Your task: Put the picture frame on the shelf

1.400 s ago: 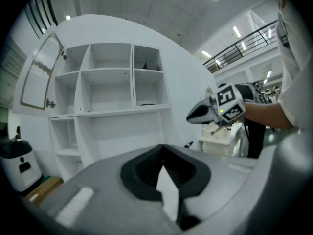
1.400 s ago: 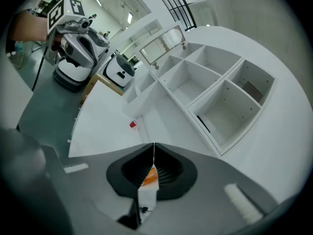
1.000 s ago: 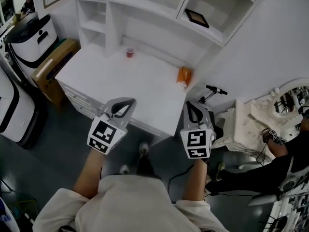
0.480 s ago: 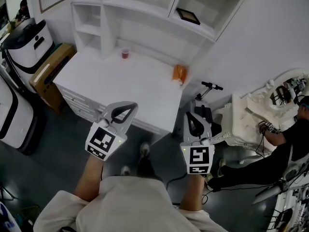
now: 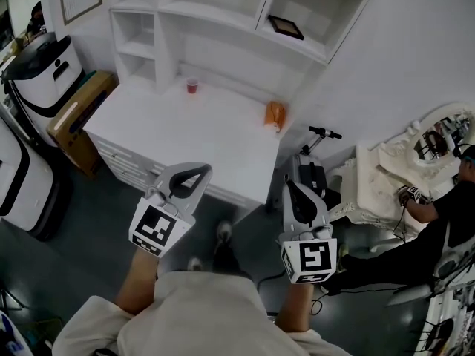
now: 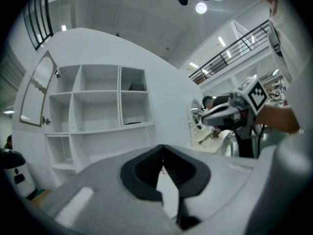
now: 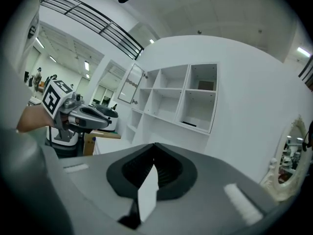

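Note:
The picture frame (image 5: 286, 27), dark-edged, lies flat in the lower right compartment of the white shelf unit (image 5: 223, 13) above the desk; it also shows as a dark strip in the left gripper view (image 6: 133, 123) and the right gripper view (image 7: 189, 124). My left gripper (image 5: 191, 172) is shut with nothing in it, held off the desk's near edge. Over the floor beside the desk's right corner, my right gripper (image 5: 295, 189) is shut and empty. Each gripper shows in the other's view: the right gripper (image 6: 205, 119) and the left gripper (image 7: 111, 114).
On the white desk (image 5: 185, 136) stand a small red cup (image 5: 192, 85) and an orange object (image 5: 275, 114). A scooter (image 5: 315, 165) leans right of the desk. A cardboard box (image 5: 74, 110) and a white machine (image 5: 44, 58) stand left. A person (image 5: 445, 210) sits by ornate white furniture (image 5: 386, 176).
Both grippers have drawn back from the desk toward my body, the right one farther and with a slight roll. The frame stays on the shelf.

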